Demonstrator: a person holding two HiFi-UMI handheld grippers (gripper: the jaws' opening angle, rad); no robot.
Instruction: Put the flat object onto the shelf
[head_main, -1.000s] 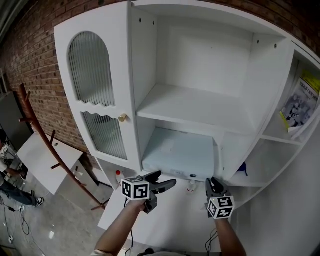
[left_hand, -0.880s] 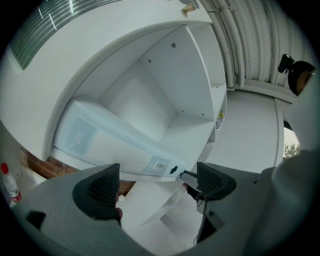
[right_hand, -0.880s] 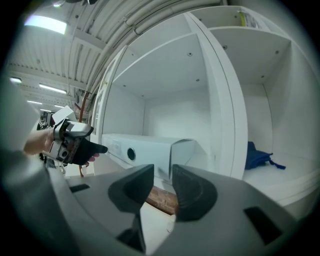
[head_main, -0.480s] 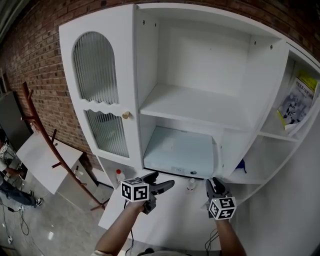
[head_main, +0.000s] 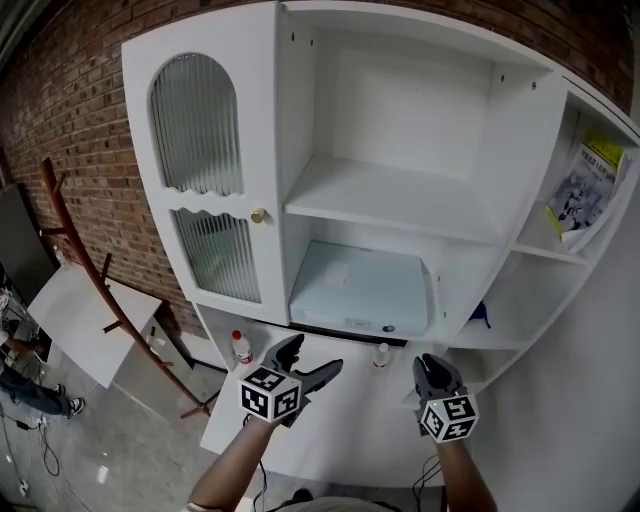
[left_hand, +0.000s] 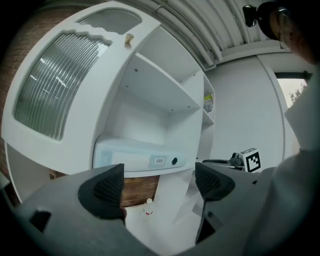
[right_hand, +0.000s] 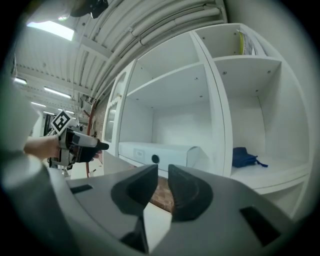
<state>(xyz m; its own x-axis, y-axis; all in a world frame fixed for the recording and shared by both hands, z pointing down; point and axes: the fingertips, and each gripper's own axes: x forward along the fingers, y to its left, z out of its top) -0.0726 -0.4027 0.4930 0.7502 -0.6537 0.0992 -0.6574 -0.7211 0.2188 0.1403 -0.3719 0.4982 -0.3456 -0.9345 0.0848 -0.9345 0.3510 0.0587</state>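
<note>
Both empty, left gripper (left_hand: 160, 182) jaws wide; right gripper (right_hand: 159, 182) jaws just closing

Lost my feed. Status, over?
Left hand-held gripper open, empty; right hand-held gripper just closing, narrow gap, empty. Flat box lies shelved in cabinet. Nothing in the way.

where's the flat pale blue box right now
The flat box lies centre of the head view, in the white cabinet's lower middle compartment, just under the shelf.
</note>
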